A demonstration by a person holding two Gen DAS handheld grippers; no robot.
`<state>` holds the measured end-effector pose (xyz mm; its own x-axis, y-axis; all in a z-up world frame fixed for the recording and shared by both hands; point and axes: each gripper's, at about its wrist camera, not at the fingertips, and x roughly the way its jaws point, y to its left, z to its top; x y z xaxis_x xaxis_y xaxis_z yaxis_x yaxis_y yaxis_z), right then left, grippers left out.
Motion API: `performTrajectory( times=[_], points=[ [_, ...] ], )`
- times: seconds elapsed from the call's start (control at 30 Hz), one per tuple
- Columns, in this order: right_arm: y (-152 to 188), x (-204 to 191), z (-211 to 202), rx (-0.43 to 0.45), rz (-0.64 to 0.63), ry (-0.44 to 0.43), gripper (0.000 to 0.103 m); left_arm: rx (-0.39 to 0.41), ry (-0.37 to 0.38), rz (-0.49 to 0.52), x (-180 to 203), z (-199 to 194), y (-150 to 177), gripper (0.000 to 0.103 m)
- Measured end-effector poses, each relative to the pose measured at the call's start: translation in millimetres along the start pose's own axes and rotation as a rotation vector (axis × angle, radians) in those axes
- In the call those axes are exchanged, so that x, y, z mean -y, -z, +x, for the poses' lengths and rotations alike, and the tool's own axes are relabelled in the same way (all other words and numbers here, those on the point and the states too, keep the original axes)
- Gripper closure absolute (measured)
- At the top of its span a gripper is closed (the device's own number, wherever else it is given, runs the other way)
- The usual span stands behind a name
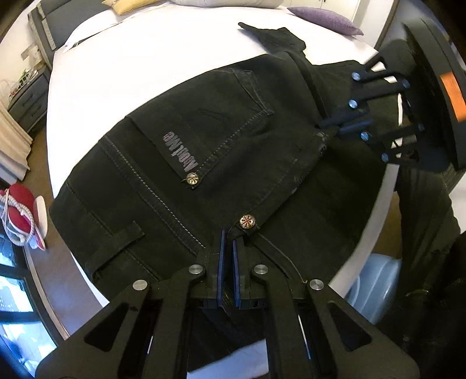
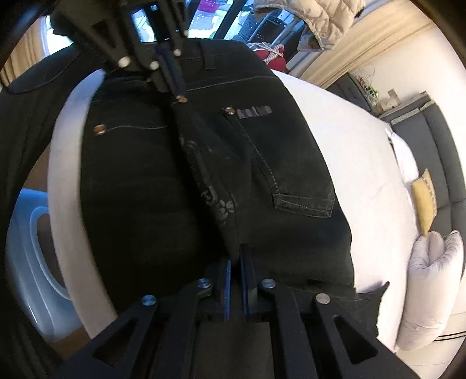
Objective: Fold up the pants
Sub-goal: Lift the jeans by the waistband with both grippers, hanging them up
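Item: black jeans [image 1: 180,151], lying seat-side up on a white bed [image 1: 151,58], near its edge, part of the cloth hanging over that edge.

Left: left gripper [image 1: 228,247], jaws drawn together on the waistband beside a flag-patterned rivet [image 1: 247,221]; a thin sliver of gap shows between the blue pads [image 1: 222,256], with denim running into it, so it reads as clamped on the cloth. Loop [image 1: 116,245] and printed back pocket [image 1: 221,122] lie just past it, toward the bed's middle.

Right: right gripper [image 1: 342,124], jaws pinched on the raised centre seam ridge [image 2: 201,163] near the crotch end. In its own view the fingers [image 2: 250,280] are closed on a fold of denim.

Relation: the two grippers face each other along the seat seam, which runs straight between them; this line is the fold's hinge. The pocketed half lies bedward of it, the other half toward the bed edge. Judgement: lifting both ends together and carrying across the seam would lay one leg over the other; neither hand is nearer, each holds one end.

Surroundings: purple cushion [image 1: 326,16], yellow cushion [image 2: 423,201], pale blue tub [image 2: 32,262] on the floor.
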<state>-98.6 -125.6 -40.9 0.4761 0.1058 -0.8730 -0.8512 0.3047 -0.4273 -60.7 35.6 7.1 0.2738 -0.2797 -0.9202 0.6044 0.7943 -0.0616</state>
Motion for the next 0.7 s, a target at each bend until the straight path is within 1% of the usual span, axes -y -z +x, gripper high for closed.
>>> performTrajectory(
  times=[0.03, 0.17, 0.2, 0.27, 0.3, 0.33, 0.43, 0.6, 0.7],
  points=[
    [-5, -6, 0, 0.001, -0.004, 0.007, 0.097, -0.001, -0.002, -0.001, 4, -3, 3, 0.099],
    [-4, -25, -7, -0.006, -0.027, 0.047, 0.097, -0.005, -0.005, 0.019, 10, -8, 2, 0.099],
    [0, -26, -9, -0.008, -0.029, 0.051, 0.097, -0.005, -0.001, 0.022, 11, -9, 5, 0.099],
    [-8, -20, -6, -0.011, -0.024, 0.05, 0.097, -0.008, 0.01, 0.023, 16, -9, 8, 0.099],
    [-6, -23, -7, -0.014, -0.021, 0.05, 0.096, -0.01, 0.015, 0.023, 17, -9, 7, 0.099],
    [-1, -17, -8, -0.017, -0.023, 0.049, 0.096, -0.012, 0.02, 0.026, 20, -9, 7, 0.099],
    [-2, -21, -6, -0.03, -0.037, 0.054, 0.096, -0.019, 0.026, 0.038, 26, -9, 7, 0.099],
    [-8, -21, -3, -0.041, -0.029, 0.073, 0.096, -0.022, 0.032, 0.037, 22, -14, 3, 0.099],
    [-8, -19, -6, -0.033, -0.005, 0.072, 0.096, -0.024, 0.025, 0.05, 19, -19, 9, 0.099]
  ],
)
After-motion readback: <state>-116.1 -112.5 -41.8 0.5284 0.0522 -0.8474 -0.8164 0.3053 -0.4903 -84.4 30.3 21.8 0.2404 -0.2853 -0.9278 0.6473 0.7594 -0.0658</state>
